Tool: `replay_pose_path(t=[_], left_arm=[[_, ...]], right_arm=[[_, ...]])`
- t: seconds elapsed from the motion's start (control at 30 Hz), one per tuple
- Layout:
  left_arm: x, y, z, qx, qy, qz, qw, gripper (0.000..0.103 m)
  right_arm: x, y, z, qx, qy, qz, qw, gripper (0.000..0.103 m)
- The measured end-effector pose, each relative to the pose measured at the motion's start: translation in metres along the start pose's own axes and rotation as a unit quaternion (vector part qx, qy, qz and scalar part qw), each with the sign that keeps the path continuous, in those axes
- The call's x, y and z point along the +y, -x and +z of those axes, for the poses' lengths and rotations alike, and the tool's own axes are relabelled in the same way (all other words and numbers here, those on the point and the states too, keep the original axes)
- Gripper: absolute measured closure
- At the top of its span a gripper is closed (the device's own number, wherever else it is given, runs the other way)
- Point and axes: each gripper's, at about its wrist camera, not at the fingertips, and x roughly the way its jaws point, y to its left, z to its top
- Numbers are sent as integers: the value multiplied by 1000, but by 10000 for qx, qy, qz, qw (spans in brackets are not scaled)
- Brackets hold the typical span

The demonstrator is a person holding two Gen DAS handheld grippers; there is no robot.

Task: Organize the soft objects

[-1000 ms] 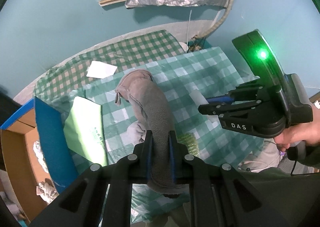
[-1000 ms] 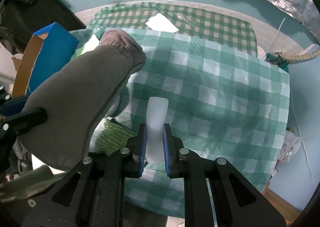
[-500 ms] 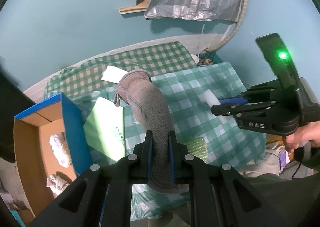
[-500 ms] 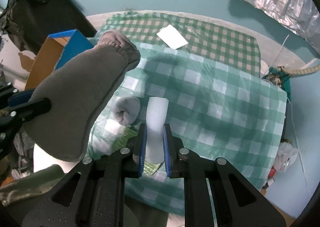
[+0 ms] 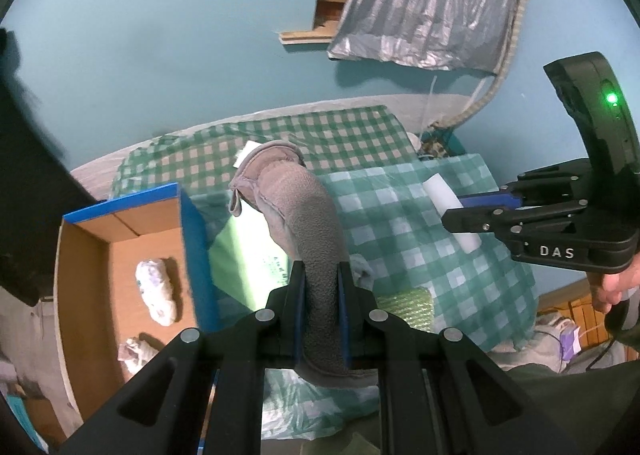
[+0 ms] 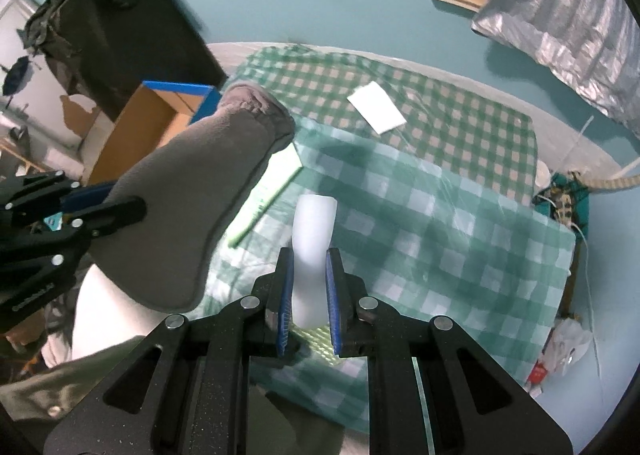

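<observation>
Teal-walled room, checked tablecloth (image 5: 420,223) | left gripper (image 5: 320,311) clamps limp grey fleece slipper (image 5: 308,223) mid-sole | right gripper (image 6: 308,295) pinches light white foam roll (image 6: 314,231) | cardboard box (image 5: 120,231) left

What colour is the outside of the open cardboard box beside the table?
Blue outside, plain brown cardboard inside; the box shows best in the left wrist view.
</observation>
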Motion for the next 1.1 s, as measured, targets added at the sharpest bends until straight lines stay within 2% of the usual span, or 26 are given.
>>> replay_pose_path(t=[0.7,1.1], left_arm=[[72,58,-20,-406,827,511,9944,89],[118,65,-50,-293,1328,810,9874,89]], right_arm=[[89,-8,46,-75,980,429,9942,90],[148,-38,66,103,1562,685,9853,90]])
